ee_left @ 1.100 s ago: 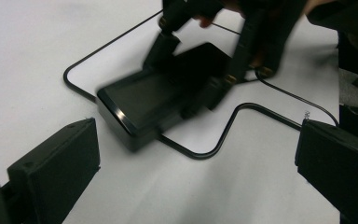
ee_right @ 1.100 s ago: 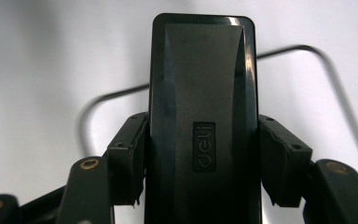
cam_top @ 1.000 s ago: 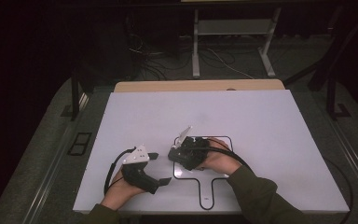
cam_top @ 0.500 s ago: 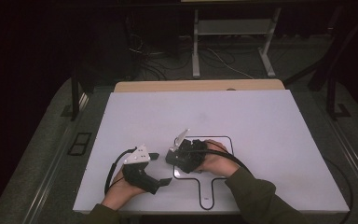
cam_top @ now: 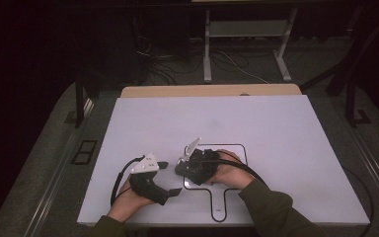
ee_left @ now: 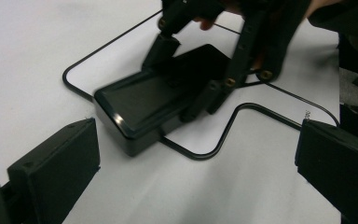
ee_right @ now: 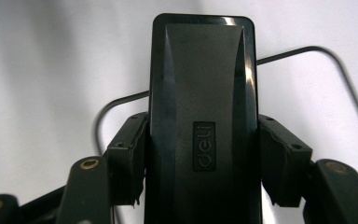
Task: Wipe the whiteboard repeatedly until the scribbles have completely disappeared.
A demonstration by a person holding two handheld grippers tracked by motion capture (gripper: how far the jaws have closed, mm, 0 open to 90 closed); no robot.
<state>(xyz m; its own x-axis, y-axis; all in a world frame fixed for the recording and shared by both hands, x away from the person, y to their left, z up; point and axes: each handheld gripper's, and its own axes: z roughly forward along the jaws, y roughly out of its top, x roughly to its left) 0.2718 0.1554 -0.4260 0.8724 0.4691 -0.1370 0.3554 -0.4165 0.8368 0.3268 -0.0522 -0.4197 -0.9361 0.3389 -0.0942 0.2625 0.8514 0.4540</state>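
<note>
**Black box clamped by the right gripper on the white table**

A flat, oblong black box [ee_right: 203,126] is gripped across its width by the right gripper [ee_right: 203,161]. In the right gripper view both pads are pressed against the long sides of the box, and a small raised label reading "deli" is seen on its top face. The far end of the box is rounded and glossy at the edges.

In the left gripper view the same box [ee_left: 142,105] is seen resting on the white table [ee_left: 37,56], with its near corner laid across a thin black outline [ee_left: 200,156] drawn on the surface. The right gripper [ee_left: 200,77] is shown bearing down on the far part of the box from above, its linkage and brass-coloured pins in sight.

The left gripper [ee_left: 198,158] is held apart from the box, its two black jaws spread wide with nothing between them.

In the high view the right gripper [cam_top: 182,165] is placed at the left edge of the outlined shape [cam_top: 227,195], near the front of the table [cam_top: 276,128]. The left gripper [cam_top: 170,177] is held just to its left, near the table's front edge, and is pointed towards the box.
</note>
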